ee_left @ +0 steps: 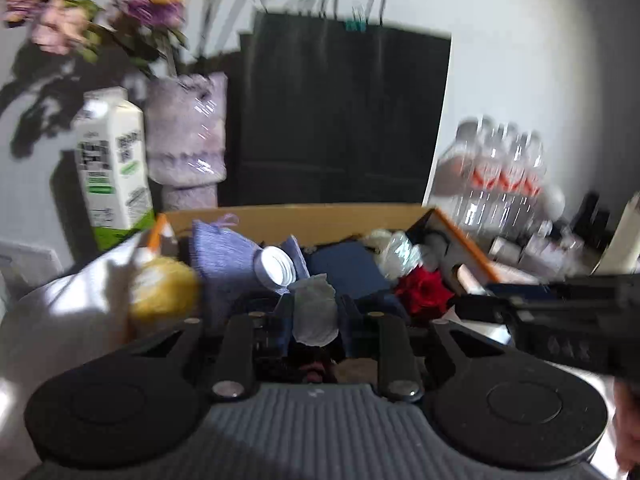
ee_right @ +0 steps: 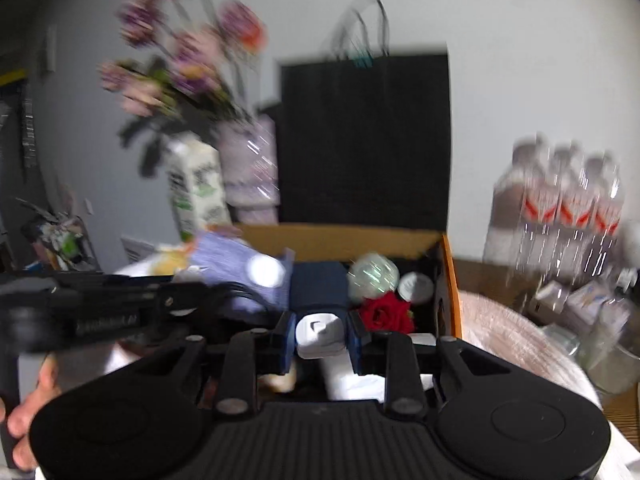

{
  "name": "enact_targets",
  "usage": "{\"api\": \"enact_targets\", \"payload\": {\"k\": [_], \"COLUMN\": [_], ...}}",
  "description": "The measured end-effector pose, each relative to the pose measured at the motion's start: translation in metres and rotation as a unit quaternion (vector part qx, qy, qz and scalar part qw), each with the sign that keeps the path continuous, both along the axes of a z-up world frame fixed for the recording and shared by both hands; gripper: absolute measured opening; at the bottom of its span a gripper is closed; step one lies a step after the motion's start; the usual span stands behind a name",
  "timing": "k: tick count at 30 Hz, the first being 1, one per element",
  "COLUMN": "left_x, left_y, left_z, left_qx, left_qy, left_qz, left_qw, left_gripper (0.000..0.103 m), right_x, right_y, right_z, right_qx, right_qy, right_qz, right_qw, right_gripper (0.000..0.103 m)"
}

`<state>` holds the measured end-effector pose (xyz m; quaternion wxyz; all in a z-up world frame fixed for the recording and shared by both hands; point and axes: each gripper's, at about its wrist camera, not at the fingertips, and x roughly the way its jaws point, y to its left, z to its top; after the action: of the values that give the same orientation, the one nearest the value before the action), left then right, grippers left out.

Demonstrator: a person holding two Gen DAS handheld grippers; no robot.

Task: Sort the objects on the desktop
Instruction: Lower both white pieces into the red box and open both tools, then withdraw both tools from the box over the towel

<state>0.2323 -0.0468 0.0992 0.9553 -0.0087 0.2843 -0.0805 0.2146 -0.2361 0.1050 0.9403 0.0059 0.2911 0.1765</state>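
Left tool (ee_left: pixel 314 316), right tool (ee_right: pixel 320 332): each clamped on white item.

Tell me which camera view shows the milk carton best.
The left wrist view: the milk carton stands whole beside the lilac vase, its print fairly sharp. The right wrist view shows it smaller, blurred and partly behind flower leaves.

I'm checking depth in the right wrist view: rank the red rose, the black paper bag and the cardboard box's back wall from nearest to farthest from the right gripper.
1. red rose, just beyond the right gripper, slightly right, inside the box.
2. cardboard box's back wall, behind the box's contents.
3. black paper bag, standing behind the box by the wall.
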Motion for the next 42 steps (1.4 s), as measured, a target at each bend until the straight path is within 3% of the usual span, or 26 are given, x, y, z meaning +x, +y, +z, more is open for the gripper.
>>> {"api": "enact_targets", "payload": {"k": [2, 5, 7, 9, 10, 13, 17, 19, 24, 30, 37, 42], "left_x": [0.013, 0.023, 0.02, 0.012, 0.006, -0.013, -0.037, -0.051, -0.096, -0.174, -0.273, -0.31], "left_y": [-0.001, 0.004, 0.008, 0.012, 0.013, 0.012, 0.008, 0.003, 0.005, 0.035, 0.055, 0.053], "left_z": [-0.01, -0.019, -0.018, -0.016, -0.014, -0.01, -0.008, -0.006, 0.005, 0.009, -0.01, -0.032], "left_qx": [0.003, -0.005, -0.006, 0.001, 0.01, 0.029, -0.004, -0.009, 0.031, -0.009, -0.036, -0.029], "left_qy": [0.006, 0.011, 0.012, 0.0, -0.006, -0.027, -0.022, -0.02, -0.027, -0.007, 0.012, 0.006], "left_qz": [0.003, 0.01, 0.001, -0.003, -0.003, -0.009, 0.001, -0.013, 0.004, 0.044, 0.103, 0.108], "left_qw": [1.0, 0.9999, 0.9999, 1.0, 0.9999, 0.9992, 0.9997, 0.9997, 0.9991, 0.999, 0.994, 0.9937], "left_gripper": [0.028, 0.047, 0.052, 0.072, 0.075, 0.077, 0.079, 0.08, 0.081, 0.083, 0.084, 0.085], "right_x": [0.029, 0.057, 0.063, 0.057, 0.051, 0.019, -0.052, -0.083, -0.142, -0.207, -0.265, -0.296], "right_y": [0.0, 0.004, 0.003, -0.002, -0.005, -0.009, -0.001, 0.003, 0.001, -0.011, -0.004, -0.005], "right_z": [-0.01, -0.026, -0.033, -0.032, -0.03, -0.019, -0.013, -0.015, -0.019, -0.034, -0.063, -0.075], "right_qx": [-0.007, -0.016, -0.009, 0.009, 0.018, 0.025, 0.0, -0.013, -0.007, 0.028, 0.003, -0.006], "right_qy": [0.029, 0.064, 0.075, 0.07, 0.063, 0.025, -0.051, -0.067, -0.051, -0.032, -0.026, -0.026], "right_qz": [-0.007, -0.01, -0.01, -0.015, -0.02, -0.041, -0.05, -0.047, -0.034, -0.042, -0.012, -0.01], "right_qw": [1.0, 0.998, 0.997, 0.997, 0.998, 0.999, 0.997, 0.997, 0.998, 0.998, 1.0, 1.0], "right_gripper": [0.026, 0.027, 0.028, 0.038, 0.041, 0.052, 0.061, 0.065, 0.07, 0.074, 0.075, 0.075]}}
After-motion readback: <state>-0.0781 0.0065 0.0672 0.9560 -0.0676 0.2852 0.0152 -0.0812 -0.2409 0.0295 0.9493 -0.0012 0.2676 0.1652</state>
